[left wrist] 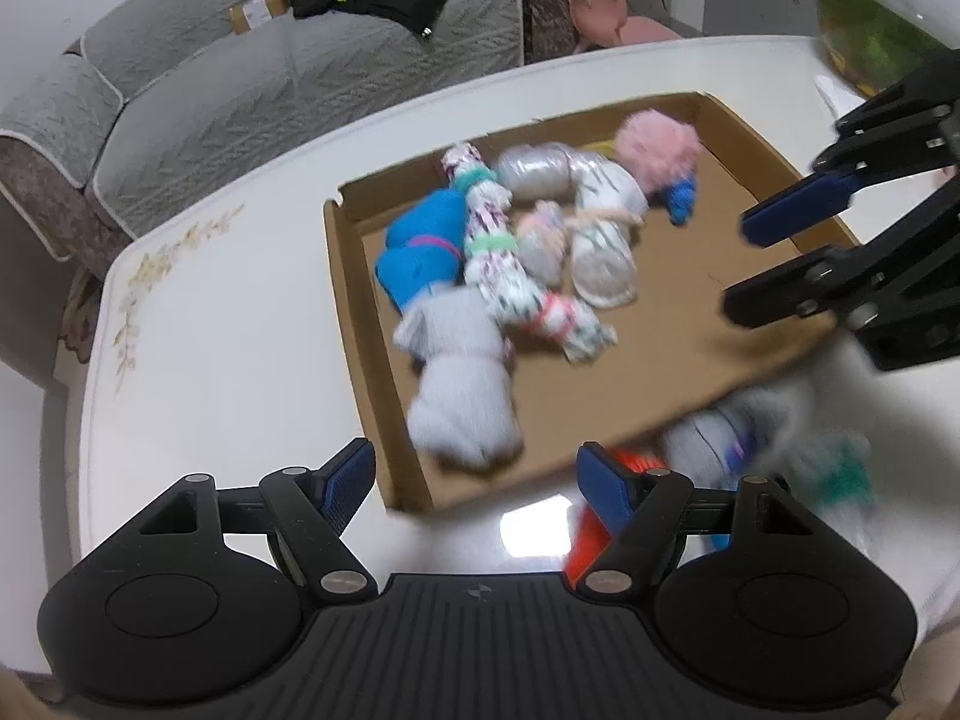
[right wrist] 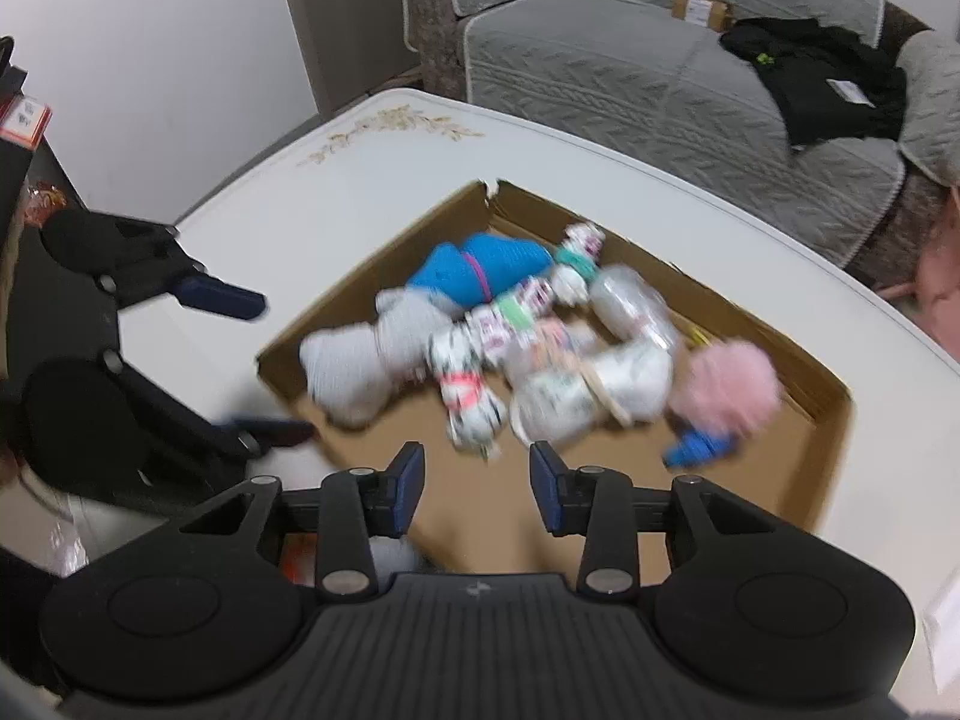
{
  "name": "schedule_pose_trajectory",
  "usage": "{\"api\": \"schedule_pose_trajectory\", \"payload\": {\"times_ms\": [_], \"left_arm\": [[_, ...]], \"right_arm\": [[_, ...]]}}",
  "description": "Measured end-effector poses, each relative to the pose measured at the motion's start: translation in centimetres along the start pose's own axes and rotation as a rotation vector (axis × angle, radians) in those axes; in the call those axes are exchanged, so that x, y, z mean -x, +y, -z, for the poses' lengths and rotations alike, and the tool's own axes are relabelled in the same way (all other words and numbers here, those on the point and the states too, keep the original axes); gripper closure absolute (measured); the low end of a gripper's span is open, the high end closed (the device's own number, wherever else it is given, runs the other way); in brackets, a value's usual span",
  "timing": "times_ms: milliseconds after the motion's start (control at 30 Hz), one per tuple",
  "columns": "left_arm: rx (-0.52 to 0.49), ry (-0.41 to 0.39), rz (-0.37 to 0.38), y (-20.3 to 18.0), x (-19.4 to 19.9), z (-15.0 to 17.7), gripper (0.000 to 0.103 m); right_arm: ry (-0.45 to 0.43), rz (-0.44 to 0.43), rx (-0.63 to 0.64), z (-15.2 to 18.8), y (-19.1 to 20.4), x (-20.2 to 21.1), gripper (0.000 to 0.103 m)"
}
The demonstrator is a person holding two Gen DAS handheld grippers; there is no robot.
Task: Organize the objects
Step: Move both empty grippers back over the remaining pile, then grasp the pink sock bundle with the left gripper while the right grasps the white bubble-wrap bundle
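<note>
Rolled socks [left wrist: 510, 252] lie bunched in a cardboard tray [left wrist: 354, 324].

Left claw [left wrist: 474, 477], right claw [right wrist: 477, 480]: matte black ribbed bodies, round side discs, silver pivot screws, blue textured finger pads [left wrist: 348, 474].

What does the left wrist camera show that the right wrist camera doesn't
Only the left wrist view shows the blurred loose items on the table outside the cardboard tray's near edge, and a pink chair. Only the right wrist view shows the left hand-held gripper, open, beside the tray. Both show the cardboard tray, the blue bundle, the pink fluffy item and the grey sofa.
</note>
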State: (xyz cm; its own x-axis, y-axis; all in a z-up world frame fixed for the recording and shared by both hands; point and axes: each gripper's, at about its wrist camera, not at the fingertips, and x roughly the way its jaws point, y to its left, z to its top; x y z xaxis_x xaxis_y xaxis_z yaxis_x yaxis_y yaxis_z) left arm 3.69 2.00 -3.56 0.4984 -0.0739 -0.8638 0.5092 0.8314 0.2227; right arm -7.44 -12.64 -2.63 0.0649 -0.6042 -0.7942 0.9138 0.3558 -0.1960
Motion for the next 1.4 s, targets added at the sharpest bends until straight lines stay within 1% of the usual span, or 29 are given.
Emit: {"api": "schedule_pose_trajectory", "payload": {"times_ms": [67,133,200,267,367,400,433,500,567,600,667,733,833,900,967,1000,1100,1233,1300,1400], "left_arm": [[-0.003,0.014,0.006,-0.4,0.7,1.0,0.023],[-0.002,0.033,0.028,-0.9,1.5,2.3,0.023],[-0.015,0.046,0.044,-1.7,2.1,3.7,0.022],[-0.032,0.057,0.054,-2.6,2.3,4.9,0.020],[-0.034,0.082,0.066,-3.5,2.0,6.2,0.020],[-0.030,0.089,0.068,-3.7,1.9,6.6,0.020],[-0.025,0.101,0.072,-4.0,1.9,7.0,0.020],[-0.012,0.117,0.078,-4.5,1.6,7.8,0.020],[-0.007,0.130,0.092,-5.1,1.5,8.6,0.020],[-0.022,0.131,0.092,-5.5,1.6,8.9,0.020],[-0.045,0.122,0.083,-5.8,1.8,9.3,0.020],[-0.037,0.117,0.087,-5.8,1.8,9.3,0.019],[-0.011,0.117,0.080,-5.3,1.7,9.1,0.019],[-0.007,0.120,0.078,-5.3,1.5,9.1,0.019],[-0.014,0.120,0.084,-5.4,1.6,9.1,0.019],[-0.021,0.116,0.087,-5.6,1.7,9.1,0.019],[-0.045,0.109,0.106,-6.1,2.0,9.2,0.019],[-0.068,0.106,0.133,-6.9,2.0,9.3,0.020],[-0.079,0.093,0.163,-7.4,2.2,9.4,0.020],[-0.124,0.058,0.192,-9.0,2.6,9.8,0.020]], "right_arm": [[0.004,0.003,-0.001,1.4,0.4,1.1,0.065],[0.015,0.014,-0.001,3.4,1.0,2.3,0.062],[0.030,-0.008,-0.004,5.8,2.2,3.3,0.056],[0.064,-0.038,-0.005,8.4,3.7,3.6,0.053],[0.124,-0.040,-0.010,11.4,6.0,3.2,0.050],[0.140,-0.026,-0.034,12.0,6.5,3.1,0.045],[0.149,-0.021,-0.081,12.6,6.8,3.0,0.043],[0.159,-0.050,-0.174,13.7,7.3,2.5,0.040],[0.167,-0.011,-0.146,14.3,8.4,1.8,0.039],[0.165,0.009,-0.136,14.5,8.7,1.7,0.038],[0.164,0.015,-0.158,14.5,8.9,1.1,0.035],[0.166,0.027,-0.190,14.7,8.7,0.5,0.032],[0.175,0.060,-0.178,15.3,9.5,-0.2,0.034],[0.181,0.057,-0.174,15.5,9.8,-0.8,0.035],[0.178,0.040,-0.174,15.5,9.9,-1.2,0.044],[0.175,0.027,-0.168,15.5,9.9,-1.1,0.051],[0.172,0.043,-0.140,15.5,9.8,-0.7,0.053],[0.174,0.034,-0.192,15.9,8.3,0.1,0.056],[0.171,0.027,-0.208,16.1,7.8,0.8,0.057],[0.161,0.029,-0.249,16.1,6.6,2.3,0.057]]}}
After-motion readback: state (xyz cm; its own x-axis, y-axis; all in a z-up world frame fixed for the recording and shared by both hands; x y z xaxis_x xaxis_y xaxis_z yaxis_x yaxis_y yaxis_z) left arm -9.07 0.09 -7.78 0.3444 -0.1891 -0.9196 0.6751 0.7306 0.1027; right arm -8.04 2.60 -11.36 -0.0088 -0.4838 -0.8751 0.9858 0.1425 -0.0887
